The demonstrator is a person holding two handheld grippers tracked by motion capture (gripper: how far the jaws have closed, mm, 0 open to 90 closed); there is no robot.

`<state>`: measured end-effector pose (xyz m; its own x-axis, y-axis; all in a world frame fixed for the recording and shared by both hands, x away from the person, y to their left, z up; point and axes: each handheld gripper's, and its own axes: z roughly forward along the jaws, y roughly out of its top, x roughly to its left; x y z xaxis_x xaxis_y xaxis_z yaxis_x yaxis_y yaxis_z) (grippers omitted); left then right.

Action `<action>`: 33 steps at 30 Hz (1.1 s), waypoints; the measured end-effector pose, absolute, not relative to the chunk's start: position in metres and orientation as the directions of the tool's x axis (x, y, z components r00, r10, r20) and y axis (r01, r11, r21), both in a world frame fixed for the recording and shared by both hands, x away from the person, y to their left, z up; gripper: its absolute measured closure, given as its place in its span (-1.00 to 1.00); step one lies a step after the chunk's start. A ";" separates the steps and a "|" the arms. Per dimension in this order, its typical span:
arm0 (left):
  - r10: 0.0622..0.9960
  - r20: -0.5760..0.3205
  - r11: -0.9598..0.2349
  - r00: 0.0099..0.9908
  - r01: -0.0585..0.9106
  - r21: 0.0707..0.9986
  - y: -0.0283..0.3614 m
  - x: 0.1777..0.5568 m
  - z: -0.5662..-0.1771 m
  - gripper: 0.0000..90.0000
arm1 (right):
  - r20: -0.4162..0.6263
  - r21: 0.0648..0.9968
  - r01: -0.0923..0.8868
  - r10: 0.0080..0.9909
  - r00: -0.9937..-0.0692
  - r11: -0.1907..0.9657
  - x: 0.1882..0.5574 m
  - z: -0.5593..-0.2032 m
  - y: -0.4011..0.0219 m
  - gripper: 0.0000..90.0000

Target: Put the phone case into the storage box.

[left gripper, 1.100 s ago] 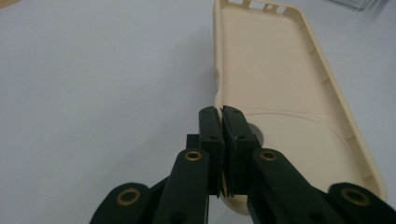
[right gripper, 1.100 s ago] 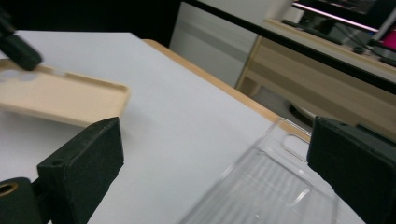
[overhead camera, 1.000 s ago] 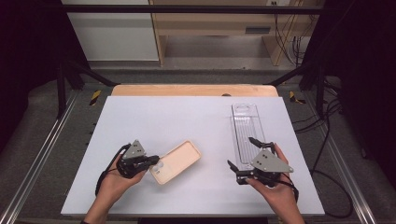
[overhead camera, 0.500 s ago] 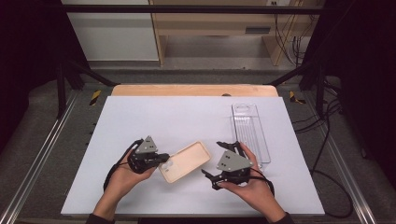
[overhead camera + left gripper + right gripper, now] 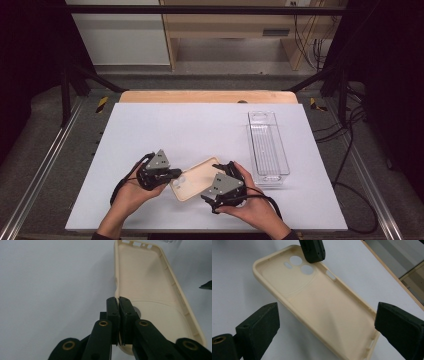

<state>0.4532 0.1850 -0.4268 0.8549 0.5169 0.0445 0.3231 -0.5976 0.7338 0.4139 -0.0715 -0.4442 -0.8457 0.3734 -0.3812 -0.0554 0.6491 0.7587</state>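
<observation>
high: above, forward-down | tool cams: close, perhaps level; share phone case (image 5: 196,178)

A lab test bench: a white tabletop (image 5: 200,130) framed by aluminium rails (image 5: 45,165), black curtains (image 5: 30,60) at both sides, cables (image 5: 350,150) trailing over the grey floor, wooden shelving (image 5: 225,30) behind

Even overhead light fell on the white table (image 5: 200,125), leaving the room around it dark. Shadows were soft and short. The high view was slightly grainy but sharp enough. In both gripper views the near black jaws were blurred, and the far table corners softened.
</observation>
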 end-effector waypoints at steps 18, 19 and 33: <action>0.486 0.077 -0.645 0.870 0.298 0.704 0.178 0.453 -0.407 0.95 | -0.454 0.695 -0.125 0.297 -0.840 0.708 0.410 -0.440 -0.061 -0.78; 0.483 0.076 -0.651 0.873 0.299 0.698 0.177 0.454 -0.406 0.95 | -0.464 0.684 -0.134 0.285 -0.839 0.717 0.411 -0.439 -0.061 -0.78; 0.462 0.076 -0.695 0.884 0.307 0.650 0.173 0.464 -0.400 0.95 | -0.516 0.596 -0.239 0.138 -0.846 0.766 0.407 -0.434 -0.044 -0.24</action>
